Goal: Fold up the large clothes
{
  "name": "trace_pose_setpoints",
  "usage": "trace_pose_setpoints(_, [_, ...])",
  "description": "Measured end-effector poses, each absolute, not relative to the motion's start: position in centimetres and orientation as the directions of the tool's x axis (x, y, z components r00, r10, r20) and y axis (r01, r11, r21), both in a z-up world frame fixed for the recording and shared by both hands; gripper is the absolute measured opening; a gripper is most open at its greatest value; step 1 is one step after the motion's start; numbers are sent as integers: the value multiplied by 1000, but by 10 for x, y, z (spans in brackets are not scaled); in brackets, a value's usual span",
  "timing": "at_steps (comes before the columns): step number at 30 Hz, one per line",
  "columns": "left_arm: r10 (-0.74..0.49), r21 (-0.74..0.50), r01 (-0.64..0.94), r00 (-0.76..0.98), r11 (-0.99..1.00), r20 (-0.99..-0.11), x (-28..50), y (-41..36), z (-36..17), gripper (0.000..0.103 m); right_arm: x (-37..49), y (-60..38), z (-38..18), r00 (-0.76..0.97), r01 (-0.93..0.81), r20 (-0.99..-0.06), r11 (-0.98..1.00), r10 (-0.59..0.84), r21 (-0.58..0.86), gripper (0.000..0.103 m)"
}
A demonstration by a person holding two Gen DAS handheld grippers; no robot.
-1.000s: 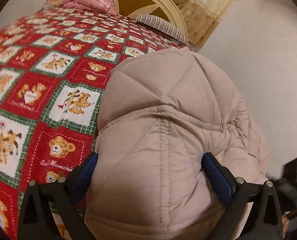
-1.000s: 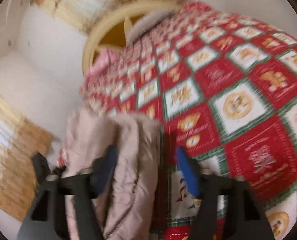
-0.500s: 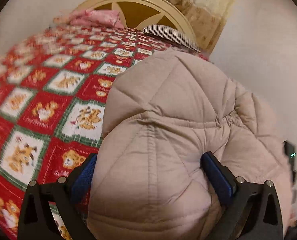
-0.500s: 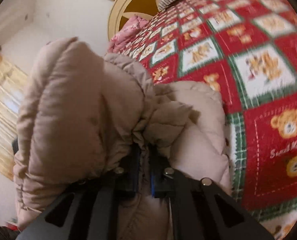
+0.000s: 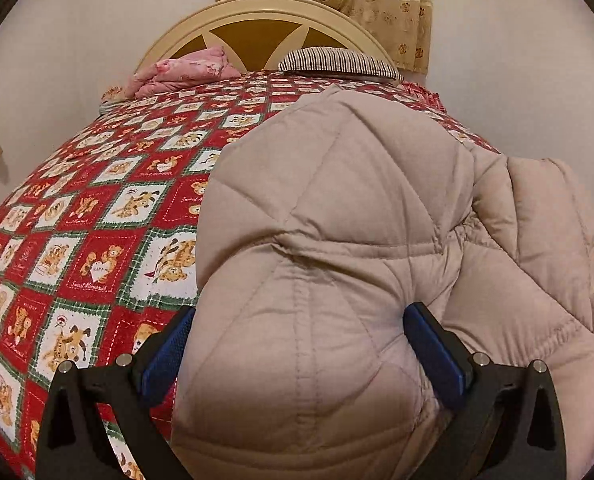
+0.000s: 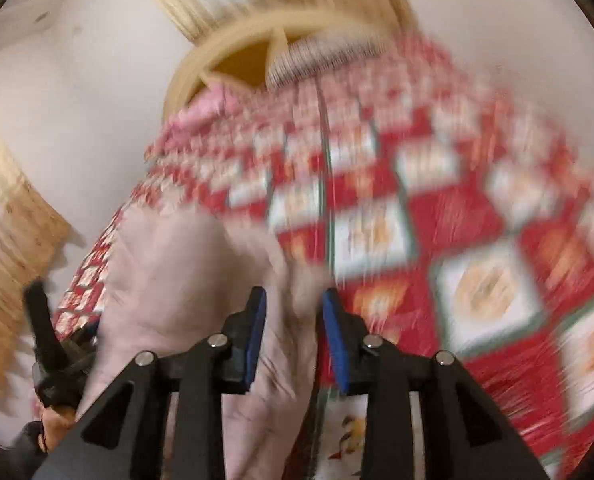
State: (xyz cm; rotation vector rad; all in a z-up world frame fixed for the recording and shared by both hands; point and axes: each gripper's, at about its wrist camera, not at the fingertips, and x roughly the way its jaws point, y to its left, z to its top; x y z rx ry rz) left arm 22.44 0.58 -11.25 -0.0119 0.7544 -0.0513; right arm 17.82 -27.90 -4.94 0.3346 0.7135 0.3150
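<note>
Since half a second ago the right gripper point(image 6: 291, 308) has let go of the jacket: its blue pads, then pinched almost together in the padding, now stand apart with a narrow gap, and a ridge of beige fabric lies between them; the view is too smeared by motion to tell whether the pads touch it. The left gripper point(image 5: 297, 336) has kept its hold meanwhile, and its view has swung to face the headboard point(image 5: 265, 12) squarely.

The left gripper's jaws are spread wide around a thick, rounded bulge of the beige quilted puffer jacket point(image 5: 337, 208), with both blue pads point(image 5: 433, 344) pressed into the padding on either side. The jacket is bunched in a heap on the right part of the bed, lying over the red teddy-bear quilt point(image 5: 97, 220), with one section drooping towards the right edge. In the right wrist view the jacket point(image 6: 177, 272) fills the lower left, with the other gripper's black frame at its left edge.

At the head of the bed lie a folded pink blanket point(image 5: 185, 72) and a striped pillow point(image 5: 337, 62), both against the cream headboard. Patterned yellow curtains point(image 5: 377, 0) hang behind it on the pale wall.
</note>
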Motion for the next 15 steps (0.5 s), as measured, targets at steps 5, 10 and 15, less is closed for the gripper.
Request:
trace_pose_setpoints(5, [-48,-26,41,725,999,-687,224,6,-113,102,200,-211,2,659,-347,-586,882,471,320,32])
trace_pose_setpoints(10, [-53,-35,39,719,999,-693,225,6,-113,102,216,-182,-61,572,-300,-720,917,393,263,27])
trace_pose_setpoints(15, [-43,-29,32,712,999,-701,227,3,-112,102,210,-187,-89,645,-237,-689,943,332,232,23])
